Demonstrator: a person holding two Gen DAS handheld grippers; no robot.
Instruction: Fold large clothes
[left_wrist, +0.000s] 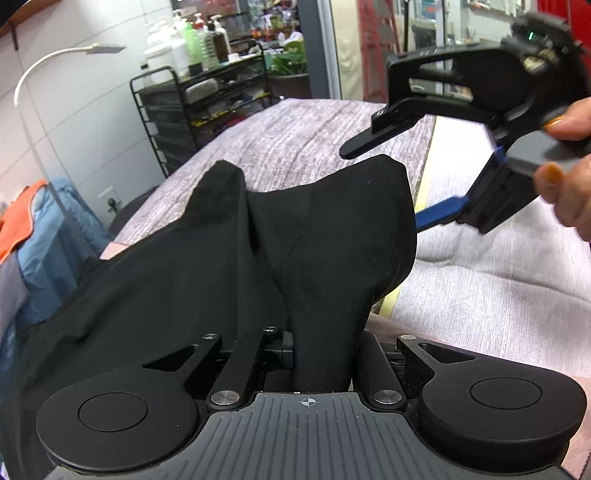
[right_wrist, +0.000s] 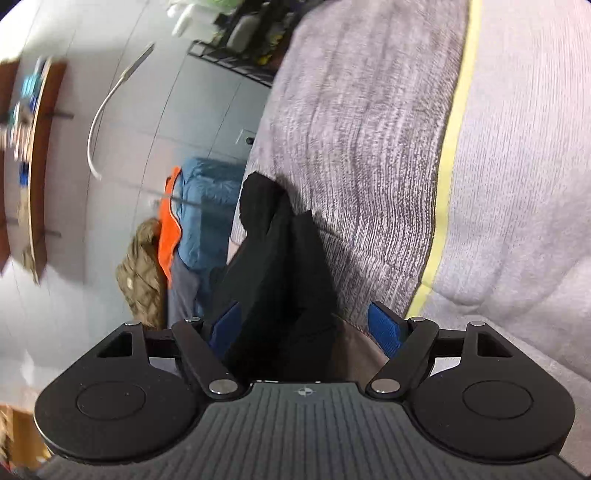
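From where I sit, my left gripper (left_wrist: 321, 354) has its fingers drawn in narrow on a bunched fold of the black garment (left_wrist: 221, 266), which rises straight out of the jaws and spreads away over the near edge of the bed (left_wrist: 314, 122), one side draping off the bed's edge toward the floor. The bed is my landmark: it wears a grey-and-white streaked blanket, with a pale yellow stripe (left_wrist: 428, 177) running along it and a lighter cover (left_wrist: 498, 288) beyond that stripe. Past the garment and raised above the bed, my right gripper (left_wrist: 399, 181) hangs in the air with its fingers spread wide, one black and one blue, gripping nothing; a hand (left_wrist: 569, 173) with orange-painted nails holds its grip. In the right wrist view that gripper (right_wrist: 303, 328) shows its blue pads well apart, with the garment (right_wrist: 273, 258) lying beyond them and not pinched (the fabric only crosses the gap in the picture). Beside the bed, off its draped edge, lies a heap of clothes: a blue quilted piece (right_wrist: 207, 192), an orange one (right_wrist: 168, 229) and a tan one (right_wrist: 142, 269). Farther along the same side of the bed stands a black wire shelf cart (left_wrist: 199, 107); its top tier carries white, green and dark pump bottles (left_wrist: 184, 44), and its lower tiers hold folded or boxed items too small to make out. A white gooseneck lamp (left_wrist: 48, 70) curves up near the wall beside the cart.
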